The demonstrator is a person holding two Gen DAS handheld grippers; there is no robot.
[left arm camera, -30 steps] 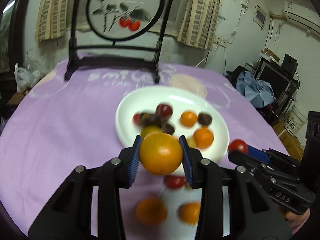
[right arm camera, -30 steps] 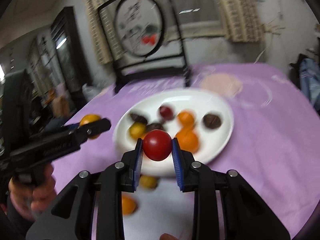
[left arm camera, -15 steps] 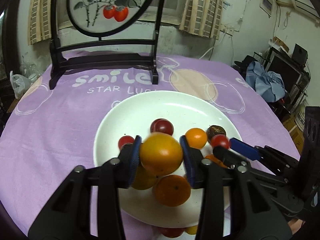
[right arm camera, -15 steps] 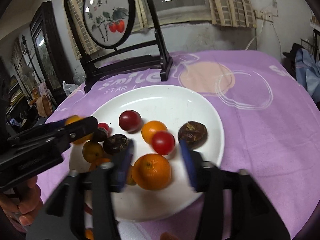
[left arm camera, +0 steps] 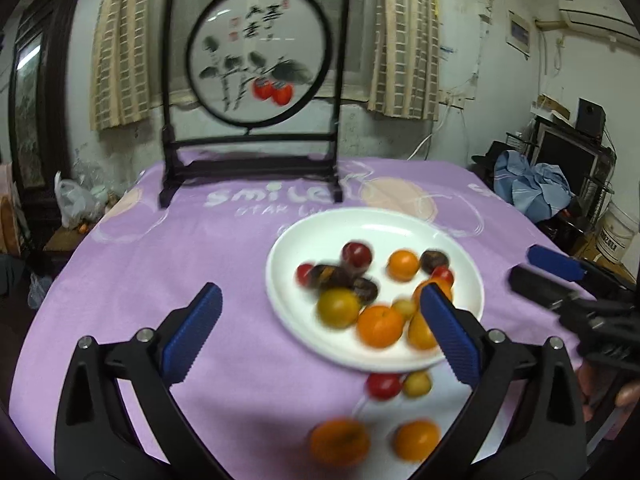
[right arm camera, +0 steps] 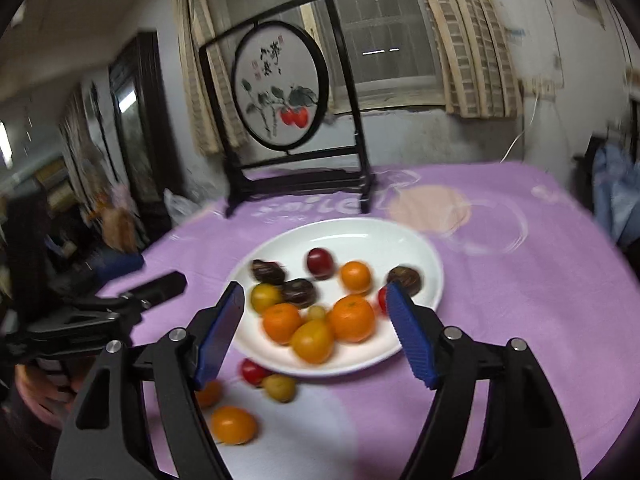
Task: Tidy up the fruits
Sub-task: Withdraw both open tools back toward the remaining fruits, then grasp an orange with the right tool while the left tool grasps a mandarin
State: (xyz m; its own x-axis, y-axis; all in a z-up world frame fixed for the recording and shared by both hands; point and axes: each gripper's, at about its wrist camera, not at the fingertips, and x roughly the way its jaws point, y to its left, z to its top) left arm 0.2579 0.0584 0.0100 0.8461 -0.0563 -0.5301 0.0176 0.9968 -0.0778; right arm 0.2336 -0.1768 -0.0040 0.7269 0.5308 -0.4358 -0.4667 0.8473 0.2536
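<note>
Left wrist view: motion blur softens all fruit; the dark pieces on the white plate (left arm camera: 288, 308) cannot be identified. The left gripper's (left arm camera: 320, 330) right pad hides part of an orange at the plate's near rim. Right wrist view: the right gripper's (right arm camera: 316, 324) pads cover the plate's (right arm camera: 434, 280) near edges and part of a small red fruit.

Fruit on plate: oranges (right arm camera: 352, 318), a yellow-green fruit (left arm camera: 338, 307), a dark red fruit (right arm camera: 320, 263), dark brown pieces. Fruit on the purple tablecloth (left arm camera: 160, 264) just before the plate: a red tomato (left arm camera: 383, 385), a small yellow fruit (right arm camera: 280, 387), two orange fruits (left arm camera: 416, 440).

Behind the plate: a framed round painting on a black stand (left arm camera: 256, 92).

Both grippers point downward at the plate, jaws opening, nothing between them.
</note>
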